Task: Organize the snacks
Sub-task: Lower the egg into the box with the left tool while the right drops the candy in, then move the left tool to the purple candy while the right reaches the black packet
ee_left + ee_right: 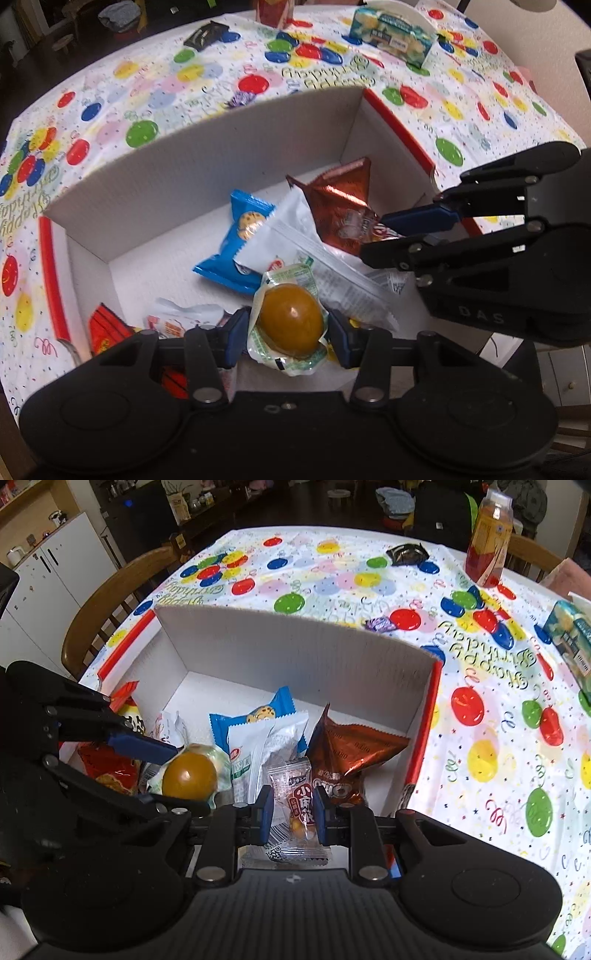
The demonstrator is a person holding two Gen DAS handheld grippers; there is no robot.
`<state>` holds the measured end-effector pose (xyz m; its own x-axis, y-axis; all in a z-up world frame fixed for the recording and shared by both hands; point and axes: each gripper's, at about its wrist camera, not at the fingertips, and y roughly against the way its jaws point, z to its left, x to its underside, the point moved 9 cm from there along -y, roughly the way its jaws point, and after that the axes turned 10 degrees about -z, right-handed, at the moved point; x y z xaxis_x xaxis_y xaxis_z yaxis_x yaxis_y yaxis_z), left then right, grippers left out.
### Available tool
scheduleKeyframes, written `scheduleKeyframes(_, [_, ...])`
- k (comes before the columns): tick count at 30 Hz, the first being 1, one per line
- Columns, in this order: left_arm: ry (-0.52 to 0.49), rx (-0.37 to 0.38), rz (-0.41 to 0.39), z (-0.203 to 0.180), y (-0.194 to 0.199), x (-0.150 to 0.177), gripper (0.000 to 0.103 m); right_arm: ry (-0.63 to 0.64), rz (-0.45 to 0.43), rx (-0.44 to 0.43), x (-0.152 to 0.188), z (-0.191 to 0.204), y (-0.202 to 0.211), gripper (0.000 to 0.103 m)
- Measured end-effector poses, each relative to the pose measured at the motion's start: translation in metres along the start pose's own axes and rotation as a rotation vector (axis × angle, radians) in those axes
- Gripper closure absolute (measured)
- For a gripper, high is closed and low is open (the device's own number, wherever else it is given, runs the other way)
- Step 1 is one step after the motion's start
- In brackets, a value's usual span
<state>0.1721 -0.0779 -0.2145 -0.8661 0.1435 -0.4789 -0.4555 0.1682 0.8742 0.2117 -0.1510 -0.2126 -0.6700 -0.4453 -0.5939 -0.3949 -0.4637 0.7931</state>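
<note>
Both grippers over box (229,125): left gripper (288,330) clamps egg packet (290,325); right gripper (293,812) clamps clear snack packet (295,805).

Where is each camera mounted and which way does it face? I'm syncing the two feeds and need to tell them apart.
Left wrist view: sits on the left claw, looking down into the white box; its fingers grip the egg packet; the right claw enters from the right.
Right wrist view: sits on the right claw, facing across the box; its fingers grip a small clear packet; the left claw shows on the left.
Shared: box, egg packet, blue cookie pack, brown pouch, balloon tablecloth.
</note>
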Motion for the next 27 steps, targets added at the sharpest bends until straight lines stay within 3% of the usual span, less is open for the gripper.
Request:
scheduleKeyframes(16, [-0.023, -0.021, 0.058, 0.000, -0.016, 0.017, 0.055, -0.005, 0.023, 0.016, 0.004, -0.001, -0.006, 0.080])
scheduleKeyframes(22, [-0.020, -0.016, 0.031, -0.004, -0.011, 0.010, 0.043, -0.027, 0.025, 0.019, 0.005, -0.004, 0.000, 0.075])
scheduleKeyframes(27, [-0.009, -0.003, 0.004, -0.005, -0.001, 0.005, 0.042, -0.033, 0.016, 0.023, 0.004, -0.001, 0.009, 0.074])
